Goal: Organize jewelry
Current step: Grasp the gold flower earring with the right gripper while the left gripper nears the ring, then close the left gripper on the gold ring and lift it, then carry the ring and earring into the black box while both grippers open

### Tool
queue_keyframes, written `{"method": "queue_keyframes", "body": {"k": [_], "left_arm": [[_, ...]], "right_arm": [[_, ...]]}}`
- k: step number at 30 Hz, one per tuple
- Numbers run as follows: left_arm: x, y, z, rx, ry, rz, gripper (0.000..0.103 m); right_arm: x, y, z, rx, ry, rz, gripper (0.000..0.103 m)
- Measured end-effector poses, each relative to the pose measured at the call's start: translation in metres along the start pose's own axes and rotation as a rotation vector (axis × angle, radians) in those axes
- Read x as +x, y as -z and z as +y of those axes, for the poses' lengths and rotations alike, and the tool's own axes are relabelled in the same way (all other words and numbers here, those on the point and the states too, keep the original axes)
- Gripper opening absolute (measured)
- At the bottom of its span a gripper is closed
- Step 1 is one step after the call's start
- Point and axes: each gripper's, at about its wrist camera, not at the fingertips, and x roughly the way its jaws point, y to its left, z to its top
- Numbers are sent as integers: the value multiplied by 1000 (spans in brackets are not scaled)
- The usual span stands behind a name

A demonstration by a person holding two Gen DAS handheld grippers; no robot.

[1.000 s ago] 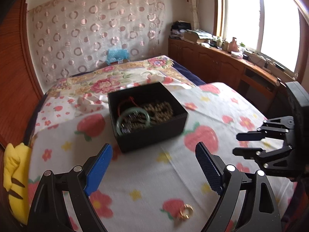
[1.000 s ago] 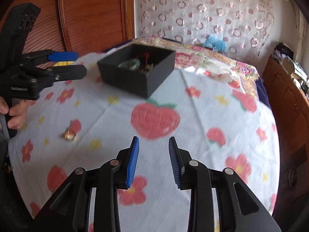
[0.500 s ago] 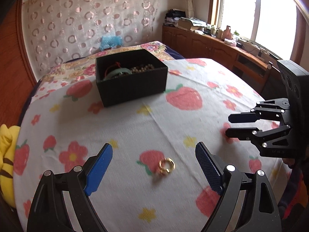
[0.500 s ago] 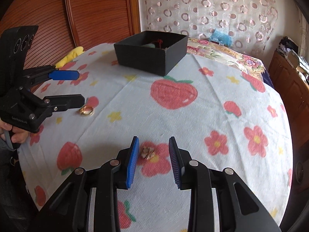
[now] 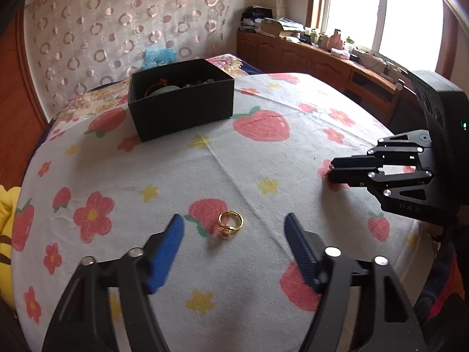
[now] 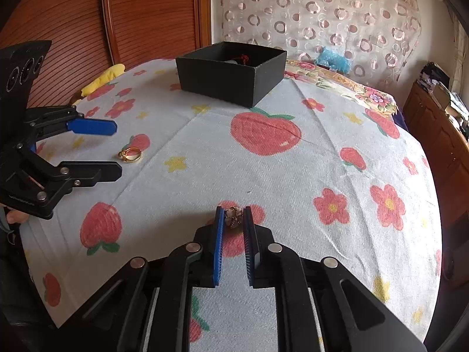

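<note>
A gold ring with a pearl point(image 5: 230, 224) lies on the strawberry-print cloth, between the open fingers of my left gripper point(image 5: 234, 223); it also shows in the right wrist view point(image 6: 130, 155). My right gripper point(image 6: 233, 216) is closed on a small beaded ring point(image 6: 233, 216) low over the cloth; from the left wrist view this gripper point(image 5: 332, 170) shows at the right with its jaws together. A black open box point(image 5: 181, 99) holding a green bangle, a red cord and beads stands at the far side, also in the right wrist view point(image 6: 231, 72).
The table point(image 6: 337, 135) is covered in white cloth with strawberries and flowers. A yellow plush point(image 5: 7, 205) lies off its left edge. A bed with floral bedding point(image 6: 346, 83) is behind it. A wooden cabinet point(image 5: 316, 58) runs under the window.
My left gripper has come down around the gold ring. My right gripper has moved forward and closed its fingers on the beaded ring.
</note>
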Motion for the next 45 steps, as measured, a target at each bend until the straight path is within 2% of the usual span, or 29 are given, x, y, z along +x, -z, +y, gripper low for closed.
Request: {"method": "queue_keyframes", "body": {"k": [1,3,8,11,18,24,35,45], "left_arm": [[2,0,0,1,3,5,58],[7,-1,1,0,0,18,45],[14,-1,3,7,-29,24,36],[13,0,3,1,-36,21,19],[2,-2,15,-55,-41,-18,19],[-12,-10,27,-84,-71,-70,19],[-30,-35,52,-112,-128,-148,19],[-30,-60,69,-118,-155,-174,19]], "right_arm": [[0,0,0,0,0,0,14],[0,0,0,0,0,0,14],[0,0,0,-2,3,0,14],[0,0,0,-1,2,-1,14],[-2,0,-2,0,12,-7,12],[-9,-11,-2,-21,54,-67,12],[-2,-72,-6,-38,56,-143,12],[22,-133,-27,51,21,-199,12]]}}
